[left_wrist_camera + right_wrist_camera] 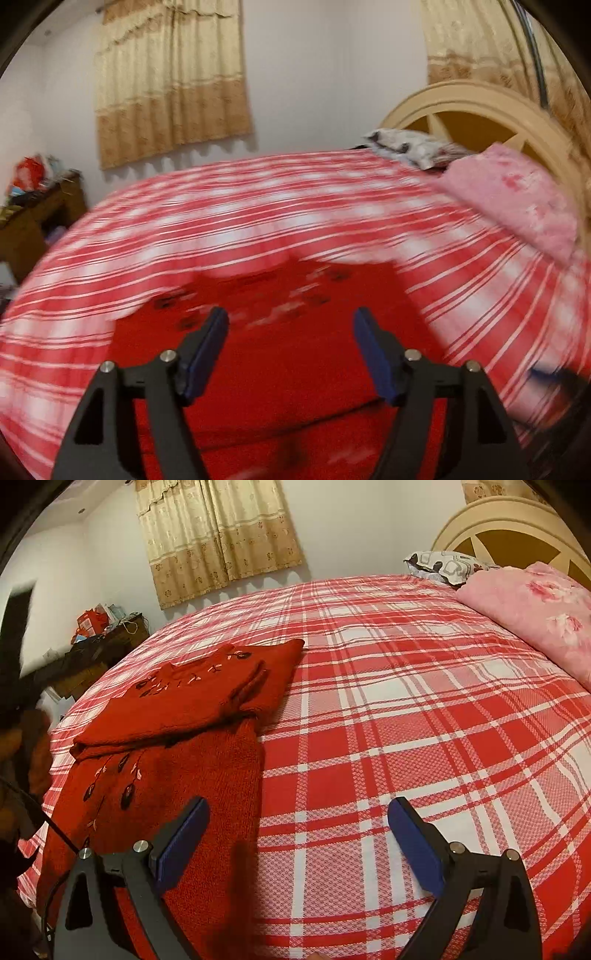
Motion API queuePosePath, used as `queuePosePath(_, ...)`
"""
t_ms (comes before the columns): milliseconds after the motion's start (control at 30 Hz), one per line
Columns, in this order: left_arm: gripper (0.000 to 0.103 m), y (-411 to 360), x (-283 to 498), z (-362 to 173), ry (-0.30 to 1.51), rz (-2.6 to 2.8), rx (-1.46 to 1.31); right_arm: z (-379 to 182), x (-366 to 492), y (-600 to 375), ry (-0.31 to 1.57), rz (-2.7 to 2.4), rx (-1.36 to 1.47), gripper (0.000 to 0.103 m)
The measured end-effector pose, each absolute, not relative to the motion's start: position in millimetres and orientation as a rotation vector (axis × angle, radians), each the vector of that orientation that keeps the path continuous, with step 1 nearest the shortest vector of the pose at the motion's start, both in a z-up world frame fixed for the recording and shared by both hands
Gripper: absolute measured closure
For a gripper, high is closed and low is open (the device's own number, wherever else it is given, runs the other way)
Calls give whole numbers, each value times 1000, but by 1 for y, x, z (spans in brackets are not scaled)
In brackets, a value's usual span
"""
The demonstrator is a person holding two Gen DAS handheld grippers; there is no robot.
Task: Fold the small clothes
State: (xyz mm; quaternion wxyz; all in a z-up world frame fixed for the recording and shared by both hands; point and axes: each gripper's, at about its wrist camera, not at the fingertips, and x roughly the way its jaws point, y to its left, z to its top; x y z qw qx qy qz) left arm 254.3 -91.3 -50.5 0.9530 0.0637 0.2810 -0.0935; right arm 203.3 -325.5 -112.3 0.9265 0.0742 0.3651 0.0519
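Sweater: red knit sweater (162, 738) with dark embroidered leaves, top half folded over, lying at the bed's left side.
Bed: red-and-white plaid sheet (388, 701); pink blanket (535, 616) by the headboard (480, 520).
Room: beige curtains (218, 535) behind the bed.
Left hand-held gripper (290, 325): open, empty, above the sweater.
Right hand-held gripper (298, 814): wide open, empty.

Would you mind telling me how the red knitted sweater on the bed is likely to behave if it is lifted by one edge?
The red sweater is probably floppy: its folded-over top drapes softly. The chunky knit suggests some weight, so it may sag and unfold. It looks unlikely to slide on the textured plaid bedspread.
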Motion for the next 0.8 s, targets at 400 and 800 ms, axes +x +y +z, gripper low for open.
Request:
queuePosePath(400, 30, 42, 243, -116, 752, 76, 44, -116, 200, -316, 737, 66, 98, 5)
queuePosePath(800, 13, 80, 271, -141, 829, 186, -61, -103, 193, -309, 701, 62, 69, 5)
